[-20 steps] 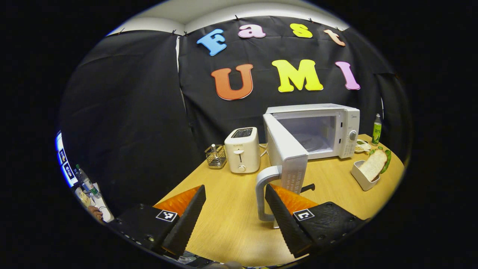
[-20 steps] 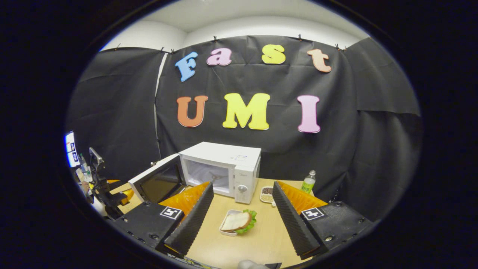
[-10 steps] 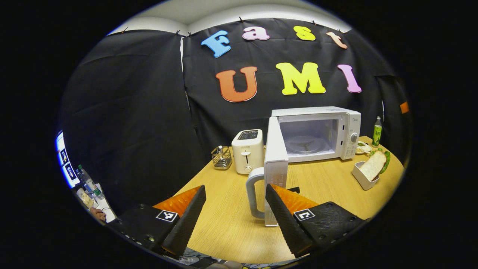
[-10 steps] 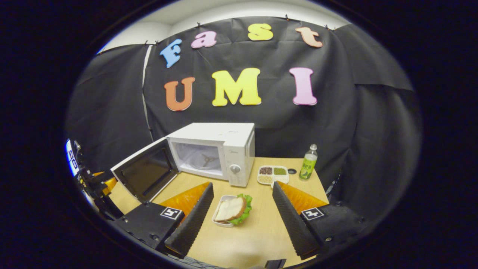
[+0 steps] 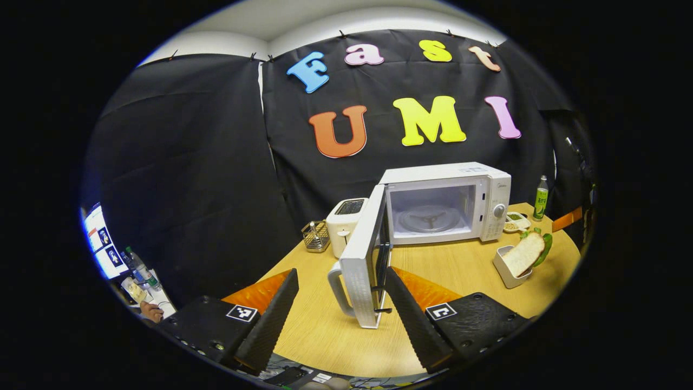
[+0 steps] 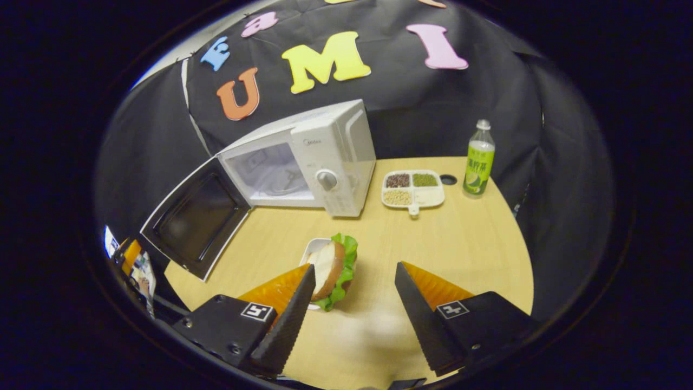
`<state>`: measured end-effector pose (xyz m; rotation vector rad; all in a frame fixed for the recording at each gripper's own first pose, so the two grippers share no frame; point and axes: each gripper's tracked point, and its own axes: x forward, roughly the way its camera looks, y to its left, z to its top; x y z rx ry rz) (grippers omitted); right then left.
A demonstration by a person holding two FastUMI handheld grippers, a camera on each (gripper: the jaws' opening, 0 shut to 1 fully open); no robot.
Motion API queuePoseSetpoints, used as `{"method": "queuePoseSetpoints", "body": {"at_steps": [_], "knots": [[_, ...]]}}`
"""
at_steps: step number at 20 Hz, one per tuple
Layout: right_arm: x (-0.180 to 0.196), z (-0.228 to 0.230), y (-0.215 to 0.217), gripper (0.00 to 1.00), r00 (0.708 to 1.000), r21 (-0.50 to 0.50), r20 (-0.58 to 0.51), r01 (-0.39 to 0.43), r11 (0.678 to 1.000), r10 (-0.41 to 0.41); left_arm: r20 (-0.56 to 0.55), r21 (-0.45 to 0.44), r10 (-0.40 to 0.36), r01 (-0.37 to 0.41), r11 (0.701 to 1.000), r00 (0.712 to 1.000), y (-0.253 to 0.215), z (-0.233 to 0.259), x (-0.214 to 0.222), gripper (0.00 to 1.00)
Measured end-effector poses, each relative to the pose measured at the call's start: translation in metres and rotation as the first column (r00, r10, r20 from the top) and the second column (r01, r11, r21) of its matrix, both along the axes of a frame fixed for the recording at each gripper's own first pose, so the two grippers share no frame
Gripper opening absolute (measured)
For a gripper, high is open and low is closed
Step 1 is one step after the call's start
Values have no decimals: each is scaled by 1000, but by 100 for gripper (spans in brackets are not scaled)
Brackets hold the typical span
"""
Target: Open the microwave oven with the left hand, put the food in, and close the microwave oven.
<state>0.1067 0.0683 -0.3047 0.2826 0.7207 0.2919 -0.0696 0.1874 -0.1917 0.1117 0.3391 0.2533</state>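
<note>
The white microwave (image 5: 487,187) (image 6: 335,157) stands at the back of the round wooden table (image 5: 449,271) with its door (image 5: 364,265) (image 6: 197,219) swung wide open. The cavity shows a glass turntable (image 5: 427,219). My left gripper (image 5: 338,314) is open, and the door's handle (image 5: 337,290) sits between its fingers untouched. A sandwich of bread and lettuce in a small white tray (image 6: 331,268) (image 5: 521,255) lies in front of the microwave. My right gripper (image 6: 352,314) hangs open above the table, its left finger just by the sandwich.
A white toaster (image 5: 345,225) and a wire holder (image 5: 315,236) stand left of the microwave. A divided dish of beans (image 6: 412,189) and a green bottle (image 6: 478,160) sit to its right. A person's hand (image 5: 150,312) and a screen (image 5: 100,241) show off the table's left.
The microwave door has swung further open and my left gripper has drawn back from it. My right gripper has dropped toward the sandwich, which now lies close to its left finger.
</note>
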Motion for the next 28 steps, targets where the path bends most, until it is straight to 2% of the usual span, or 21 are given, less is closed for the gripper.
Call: {"method": "queuePoseSetpoints", "body": {"at_steps": [1, 4, 6, 7, 8, 9, 10, 11, 12, 13, 14, 16, 17, 18, 19, 20, 21, 22, 23, 28], "knots": [[4, -8, 4, 84, 999, 37, -35, -17, 999, 18, 2, 11, 7, -7, 1000, 1000, -5, 7, 0, 97], [12, -26, 18, 79, 986, 155, -141, -66, 986, 88, 11, 29, 46, -46, 999, 999, -19, 27, -3, 96], [16, -32, 26, 72, 970, 230, -206, -80, 970, 129, 11, 45, 70, -70, 997, 998, -27, 37, -7, 97], [18, -36, 30, 66, 961, 262, -232, -84, 961, 148, 11, 55, 78, -78, 995, 997, -30, 42, -10, 97], [20, -37, 33, 74, 953, 292, -257, -83, 953, 162, 10, 62, 82, -82, 995, 997, -35, 46, -11, 97], [21, -37, 37, 65, 943, 327, -282, -78, 942, 176, 10, 70, 81, -82, 994, 997, -38, 50, -11, 97], [20, -37, 40, 51, 932, 360, -310, -67, 931, 187, 8, 80, 81, -82, 993, 997, -41, 54, -12, 97], [21, -37, 44, 43, 921, 391, -338, -49, 919, 193, 2, 91, 79, -79, 993, 997, -43, 56, -13, 97], [21, -37, 46, 39, 913, 412, -362, -27, 911, 191, 1, 102, 74, -73, 992, 997, -45, 60, -13, 96], [23, -38, 46, 43, 907, 421, -378, -11, 907, 186, 4, 113, 66, -66, 991, 998, -47, 64, -14, 97], [23, -37, 46, 32, 902, 428, -388, -5, 904, 189, 8, 122, 58, -58, 991, 998, -50, 68, -12, 97], [23, -37, 47, 31, 898, 427, -393, -10, 904, 196, 11, 130, 45, -46, 990, 999, -51, 72, -8, 96], [24, -36, 48, 37, 898, 423, -394, -11, 906, 194, 15, 130, 37, -39, 991, 999, -52, 75, -6, 96], [24, -34, 49, 37, 899, 419, -395, -9, 908, 190, 20, 126, 29, -31, 992, 999, -52, 77, -4, 97], [24, -29, 50, 28, 902, 418, -390, -6, 909, 185, 27, 124, 19, -22, 992, 999, -53, 80, -2, 97], [24, -24, 52, 35, 906, 414, -385, -2, 910, 176, 31, 123, 9, -12, 992, 999, -52, 81, 1, 97], [24, -18, 52, 35, 912, 412, -375, 1, 911, 168, 37, 125, -3, -1, 992, 999, -50, 84, 3, 97], [22, -9, 53, 27, 920, 413, -359, 5, 911, 158, 38, 127, -19, 13, 992, 999, -46, 84, 5, 96], [22, 1, 54, 34, 927, 418, -345, 11, 908, 147, 42, 130, -36, 31, 991, 998, -43, 86, 8, 97], [23, 59, 72, 34, 959, 489, -282, 117, 864, 30, 68, 92, -121, 114, 989, 990, -21, 93, 27, 97]]}}
